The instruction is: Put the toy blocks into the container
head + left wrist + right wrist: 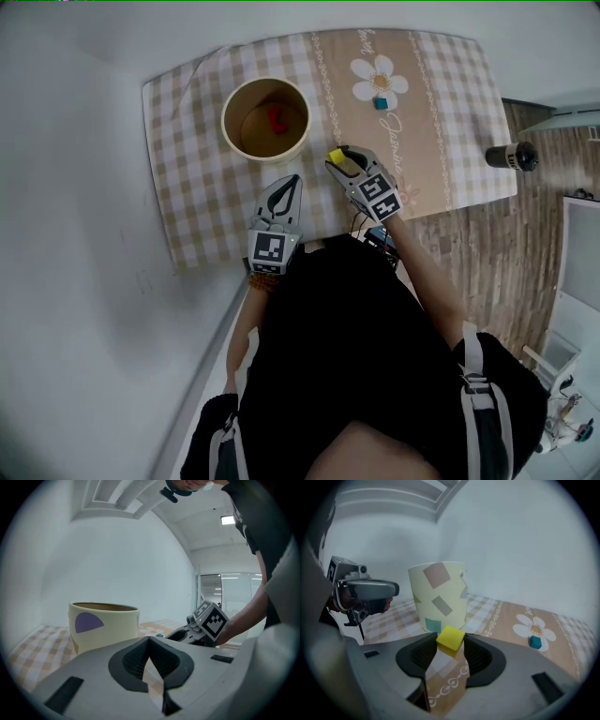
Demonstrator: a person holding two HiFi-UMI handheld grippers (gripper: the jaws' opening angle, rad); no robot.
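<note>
A cream container [265, 119] stands on the checked cloth with a red block [277, 118] inside it. My right gripper [337, 159] is shut on a yellow block [336, 157] just right of the container, held above the cloth. The yellow block [450, 638] sits between the jaw tips in front of the container [438, 596]. A teal block [381, 103] lies on the daisy print, and the teal block [535, 642] appears at the right. My left gripper [290, 184] is shut and empty, below the container [104, 623].
The checked tablecloth [187, 178] ends near the grippers at the table's front edge. A dark cylindrical object [511, 157] lies off the table's right edge over wooden floor. A white wall runs along the left.
</note>
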